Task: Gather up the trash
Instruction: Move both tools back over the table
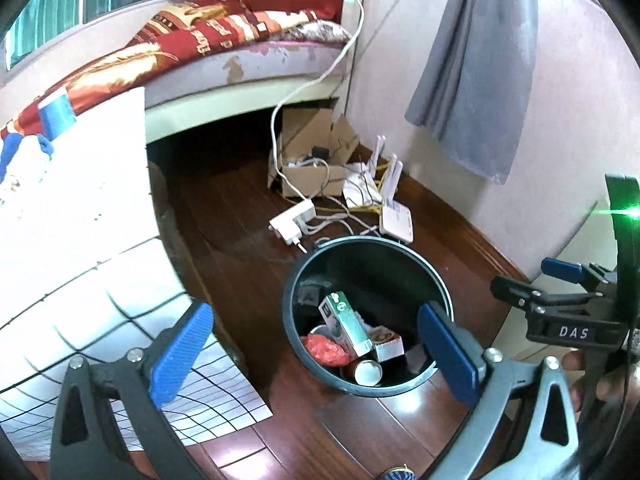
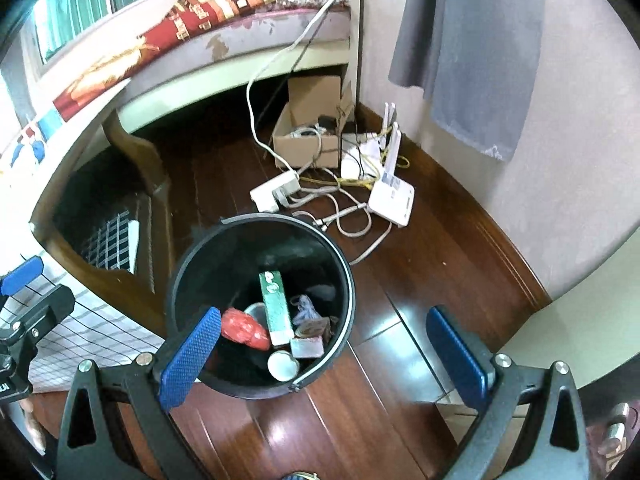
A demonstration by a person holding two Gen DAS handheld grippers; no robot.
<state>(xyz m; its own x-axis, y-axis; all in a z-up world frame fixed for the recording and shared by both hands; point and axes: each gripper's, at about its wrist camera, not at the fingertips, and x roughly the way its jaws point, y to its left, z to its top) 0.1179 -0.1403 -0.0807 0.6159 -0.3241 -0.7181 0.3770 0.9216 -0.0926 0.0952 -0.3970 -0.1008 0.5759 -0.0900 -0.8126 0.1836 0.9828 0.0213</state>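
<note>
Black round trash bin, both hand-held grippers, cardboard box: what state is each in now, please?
Black round trash bin: upright, no lid, holding trash.
Tall green-white carton: inside the bin, leaning.
Brown cardboard box: flaps open, cables inside.
Left hand-held gripper: open, empty.
Right hand-held gripper: open, empty.

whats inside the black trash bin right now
In the black trash bin: a green-and-white carton, a red crumpled bag, a small box, a white-ended can and greyish wadding. Anything beneath that pile is covered.
</note>
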